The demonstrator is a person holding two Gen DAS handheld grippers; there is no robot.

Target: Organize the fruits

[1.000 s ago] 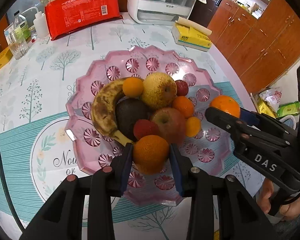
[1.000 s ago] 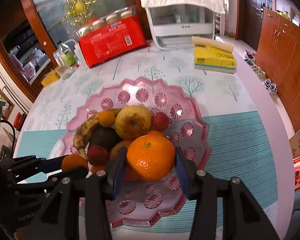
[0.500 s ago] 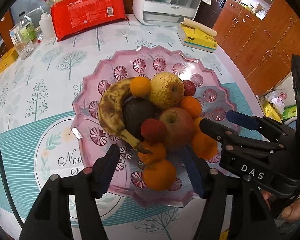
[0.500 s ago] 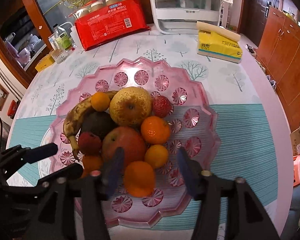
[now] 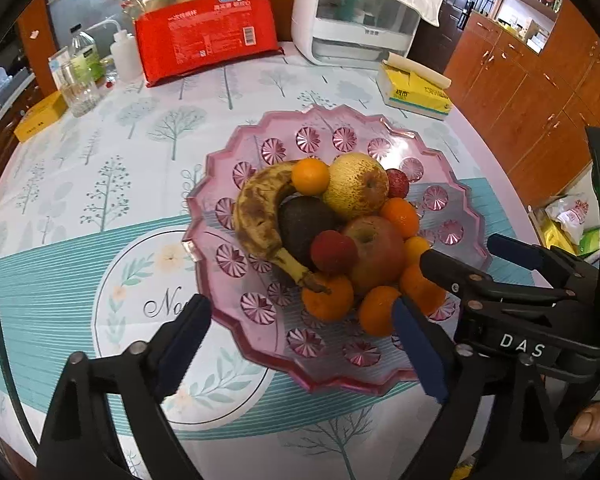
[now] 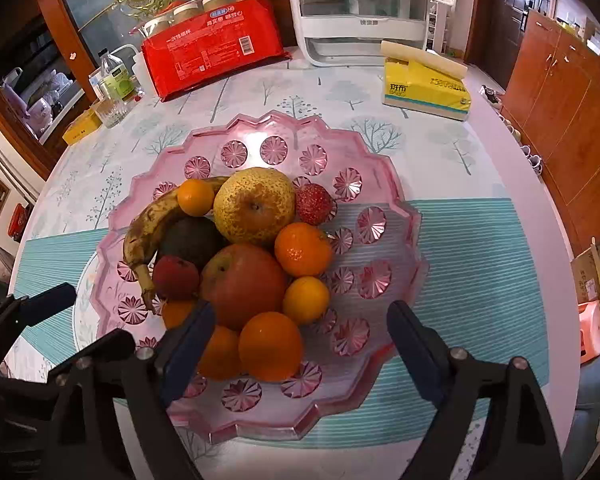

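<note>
Two grippers hung over the pink plate (image 6: 384,376) at this moment, and neither held anything. Your left gripper (image 5: 300,344) had its jaws opening, with the plate's near rim and an orange (image 5: 327,296) loosely between them, the pads touching nothing. Your right gripper (image 6: 300,344) was opening as well, straddling another orange (image 6: 270,346) at the front of the pile without pressing it.

What could have gone wrong, as I judged it: that front orange sat on the plate's sloping edge, leaning on its neighbours, so a brush from a pad on the way out might have rolled it toward the rim. The two grippers also stood very near each other, your left one's right finger (image 5: 416,352) just beside the right tool, and a careless pull could have knocked them together or nudged the heap.

Counted on the plate: one spotted banana (image 6: 156,224), one dark avocado (image 6: 190,240), one yellow pear (image 6: 254,204), one red apple (image 6: 242,284), two red bumpy fruits (image 6: 314,204), and seven oranges, small and large. All the fruit lay gathered on the plate, none loose on the tablecloth (image 6: 480,248).
</note>
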